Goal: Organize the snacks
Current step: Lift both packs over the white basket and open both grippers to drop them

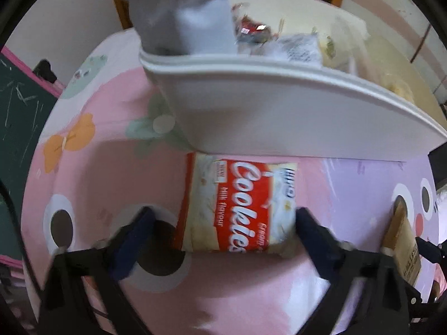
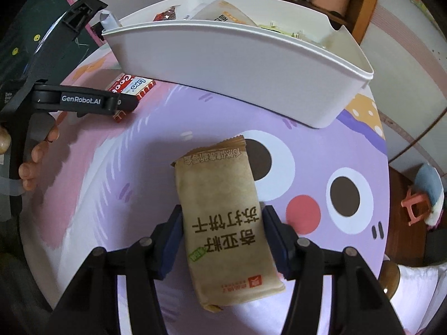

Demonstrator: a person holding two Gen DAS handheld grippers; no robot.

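Observation:
A red and white Cookies packet (image 1: 237, 203) lies on the pink mat in front of the white bin (image 1: 279, 111). My left gripper (image 1: 223, 223) is open around it, one finger on each side; the right finger touches its edge. In the right wrist view my right gripper (image 2: 220, 240) is shut on a tan cracker packet (image 2: 223, 217) and holds it above the purple mat, short of the white bin (image 2: 223, 64). The left gripper (image 2: 123, 103) and the Cookies packet (image 2: 134, 86) show at the left. The tan packet also shows at the right edge of the left wrist view (image 1: 402, 245).
The white bin holds several snack packets (image 1: 279, 42), and a grey bag (image 1: 181, 14) stands at its left end. The round table has a cartoon mat (image 2: 321, 189). A chalkboard (image 1: 16, 111) stands at the left. A small pink stool (image 2: 416, 206) sits on the floor at the right.

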